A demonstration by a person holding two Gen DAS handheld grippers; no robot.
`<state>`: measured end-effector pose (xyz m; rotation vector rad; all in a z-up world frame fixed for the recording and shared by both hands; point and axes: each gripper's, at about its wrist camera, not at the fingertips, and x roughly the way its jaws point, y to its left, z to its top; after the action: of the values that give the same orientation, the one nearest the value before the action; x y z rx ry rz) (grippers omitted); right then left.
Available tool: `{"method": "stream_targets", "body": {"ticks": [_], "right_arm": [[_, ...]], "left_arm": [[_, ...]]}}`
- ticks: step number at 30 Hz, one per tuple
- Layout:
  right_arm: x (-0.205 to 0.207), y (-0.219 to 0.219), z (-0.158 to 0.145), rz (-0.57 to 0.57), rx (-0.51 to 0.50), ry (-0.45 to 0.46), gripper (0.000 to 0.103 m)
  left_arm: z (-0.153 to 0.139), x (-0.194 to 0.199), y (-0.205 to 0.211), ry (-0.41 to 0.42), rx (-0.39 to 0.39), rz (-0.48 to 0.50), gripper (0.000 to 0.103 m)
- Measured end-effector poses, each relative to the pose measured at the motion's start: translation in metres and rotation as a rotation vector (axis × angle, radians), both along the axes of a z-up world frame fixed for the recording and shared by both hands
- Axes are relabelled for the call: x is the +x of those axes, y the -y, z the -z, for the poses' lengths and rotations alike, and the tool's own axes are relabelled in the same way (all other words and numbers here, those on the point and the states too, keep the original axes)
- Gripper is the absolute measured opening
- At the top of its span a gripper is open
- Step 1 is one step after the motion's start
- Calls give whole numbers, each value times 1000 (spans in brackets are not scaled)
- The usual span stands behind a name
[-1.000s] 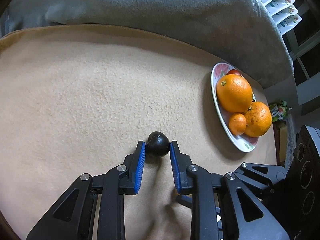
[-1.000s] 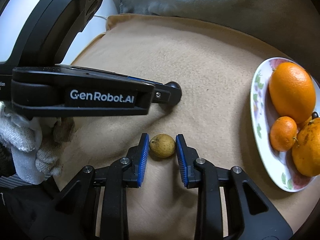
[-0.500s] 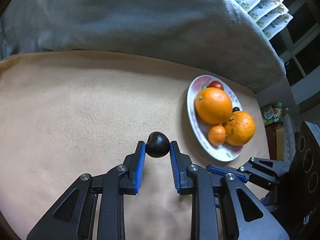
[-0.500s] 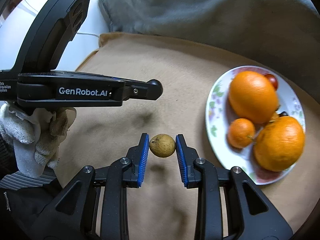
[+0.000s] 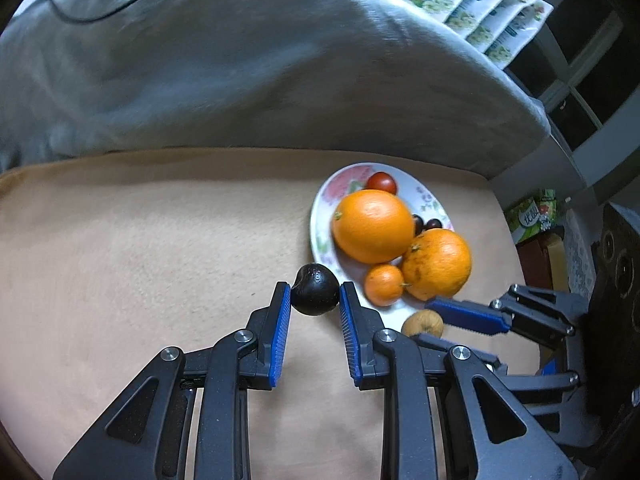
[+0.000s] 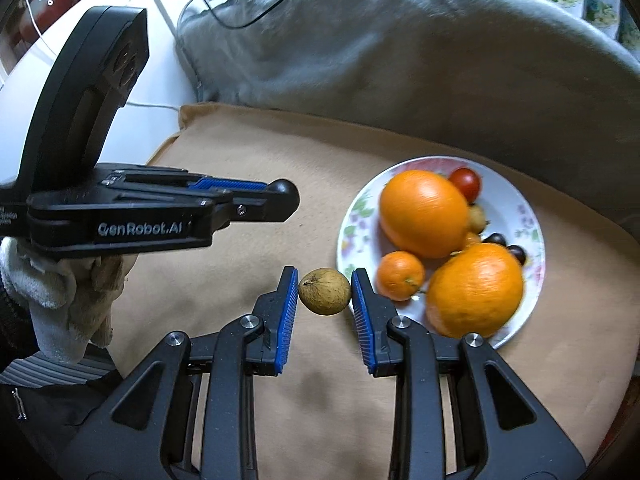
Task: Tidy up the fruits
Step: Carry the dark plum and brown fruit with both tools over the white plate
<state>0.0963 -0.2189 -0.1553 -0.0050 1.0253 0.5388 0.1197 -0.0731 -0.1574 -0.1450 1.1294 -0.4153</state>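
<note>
Left wrist view: the left gripper (image 5: 315, 304) is clamped on a dark round fruit (image 5: 315, 289), held clear of the tan blanket (image 5: 140, 260). The floral plate (image 5: 320, 236) lies at 1 o'clock from the held fruit, just beside it. The plate carries a large orange (image 5: 372, 226), a second orange (image 5: 437, 263), a small mandarin (image 5: 384, 285), a red tomato (image 5: 382, 183) and two dark grapes (image 5: 425, 223). At 3 o'clock, the right gripper (image 5: 430, 322) grips a brown fruit (image 5: 422, 323) at the plate's near rim.

Right wrist view: the right gripper is closed on the brown fruit, with the plate at 2 o'clock. The left gripper enters from 9 o'clock, carried by a hand in a white glove (image 6: 60, 300).

Progress: most fruit is already plated. Judged remaining: set down both held fruits on the plate; no other loose fruit is visible.

Surroundings: the blanket is soft and slightly rumpled. A grey cushion (image 5: 240, 72) with a black cable (image 6: 248, 4) lies at 12 o'clock. Printed pouches (image 5: 480, 4) stand at 1 o'clock.
</note>
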Motion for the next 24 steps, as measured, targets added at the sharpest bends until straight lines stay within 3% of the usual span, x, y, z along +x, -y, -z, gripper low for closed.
{"method": "stream_targets", "body": {"ticks": [11, 24], "right_arm": [[6, 50, -20, 84, -4, 41, 29], [39, 82, -21, 142, 9, 39, 29]], "left_arm": [[-16, 3, 39, 51, 26, 82, 23], [-19, 15, 70, 67, 38, 148, 23]]}}
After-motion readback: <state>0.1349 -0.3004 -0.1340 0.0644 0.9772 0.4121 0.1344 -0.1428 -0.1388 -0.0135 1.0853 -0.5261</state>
